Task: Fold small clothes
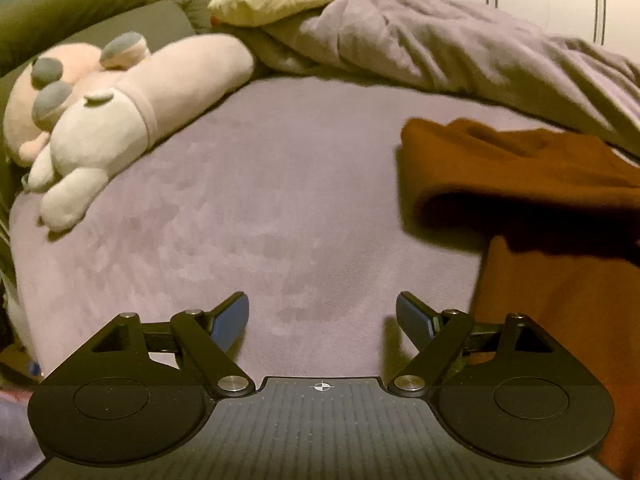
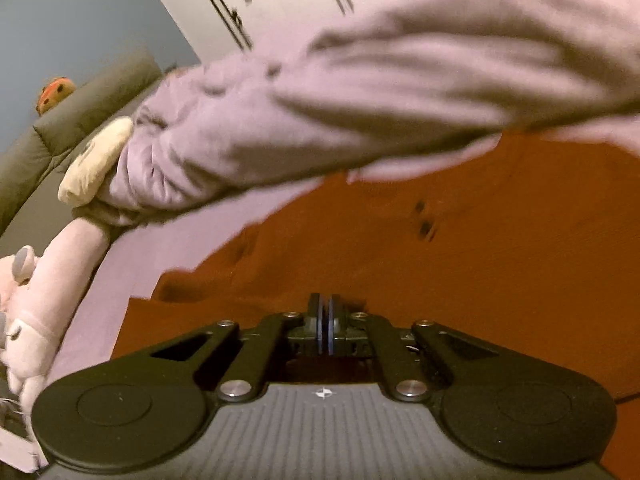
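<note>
On a lilac-covered bed (image 1: 256, 208), the left gripper (image 1: 322, 312) hovers with its jaws wide apart and nothing between them, the sheet bare beneath. Just to its right lies a rust-orange garment (image 1: 520, 168), partly folded over itself. Seen from the right wrist, the right gripper (image 2: 325, 322) has its blue pads (image 2: 330, 326) pressed together at the garment's near edge; whether cloth is pinched cannot be told. A pink plush toy (image 1: 120, 116) and rumpled duvet (image 1: 440, 44) lie beyond. No legible writing or labels show.
</note>
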`<state>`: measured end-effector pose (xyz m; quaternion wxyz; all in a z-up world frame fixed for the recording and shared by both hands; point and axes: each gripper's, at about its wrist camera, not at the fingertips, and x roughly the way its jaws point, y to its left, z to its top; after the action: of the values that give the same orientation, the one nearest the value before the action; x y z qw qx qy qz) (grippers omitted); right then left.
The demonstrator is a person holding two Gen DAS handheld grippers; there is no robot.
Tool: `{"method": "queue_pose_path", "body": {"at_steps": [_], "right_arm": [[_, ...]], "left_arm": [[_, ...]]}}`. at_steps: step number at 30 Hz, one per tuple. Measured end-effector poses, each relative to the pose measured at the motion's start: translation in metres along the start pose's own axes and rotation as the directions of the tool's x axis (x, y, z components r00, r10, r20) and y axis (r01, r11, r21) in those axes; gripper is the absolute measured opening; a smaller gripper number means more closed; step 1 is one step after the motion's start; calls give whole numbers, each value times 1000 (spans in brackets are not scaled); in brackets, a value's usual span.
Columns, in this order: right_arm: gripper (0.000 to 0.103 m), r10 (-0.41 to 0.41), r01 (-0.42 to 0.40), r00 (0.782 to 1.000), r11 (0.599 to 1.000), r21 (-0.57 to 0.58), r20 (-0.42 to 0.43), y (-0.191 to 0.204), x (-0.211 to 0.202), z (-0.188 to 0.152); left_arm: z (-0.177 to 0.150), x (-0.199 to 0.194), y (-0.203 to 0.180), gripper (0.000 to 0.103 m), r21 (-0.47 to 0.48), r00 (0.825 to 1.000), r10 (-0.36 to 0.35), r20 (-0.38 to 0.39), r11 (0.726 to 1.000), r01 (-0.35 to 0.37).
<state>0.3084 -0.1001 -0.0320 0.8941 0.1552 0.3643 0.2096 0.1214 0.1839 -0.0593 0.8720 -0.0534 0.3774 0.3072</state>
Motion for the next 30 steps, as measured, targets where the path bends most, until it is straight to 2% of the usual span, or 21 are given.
{"method": "queue_pose_path", "body": {"at_steps": [4, 7, 10, 16, 18, 21, 22, 23, 25, 27, 30], "right_arm": [[1, -67, 65, 995, 998, 26, 69, -21, -27, 10], [1, -145, 148, 983, 989, -19, 116, -36, -45, 14], [1, -235, 245, 962, 968, -54, 138, -57, -59, 14], [0, -390, 397, 912, 917, -34, 123, -108, -74, -3], [0, -367, 367, 927, 930, 16, 82, -123, -77, -7], [4, -244, 238, 969, 963, 128, 30, -142, -79, -10], [8, -208, 202, 978, 967, 158, 22, -146, -79, -10], [12, -185, 179, 983, 968, 174, 16, -146, -77, -9], [36, -144, 142, 990, 972, 190, 0, -147, -70, -9], [41, -111, 112, 994, 971, 209, -18, -144, -61, -8], [41, -81, 92, 995, 965, 245, -54, -141, -45, -7]], "left_arm": [[6, -6, -10, 86, 15, 1000, -18, 14, 1000, 18], [10, -13, -19, 86, 42, 999, -44, 32, 998, 43], [11, -15, -25, 86, 66, 998, -50, 37, 997, 47], [8, -16, -36, 86, 83, 997, -71, 10, 994, 70], [6, -17, -41, 86, 104, 997, -76, 6, 992, 75], [3, -18, -50, 86, 128, 997, -80, 1, 989, 79], [2, -18, -52, 86, 131, 997, -81, -2, 988, 81], [1, -19, -54, 86, 135, 996, -84, -6, 987, 84], [-1, -20, -57, 86, 143, 996, -85, -13, 986, 86], [-4, -21, -59, 87, 155, 997, -81, -15, 984, 82], [-8, -21, -59, 87, 164, 997, -73, -27, 983, 76]]}}
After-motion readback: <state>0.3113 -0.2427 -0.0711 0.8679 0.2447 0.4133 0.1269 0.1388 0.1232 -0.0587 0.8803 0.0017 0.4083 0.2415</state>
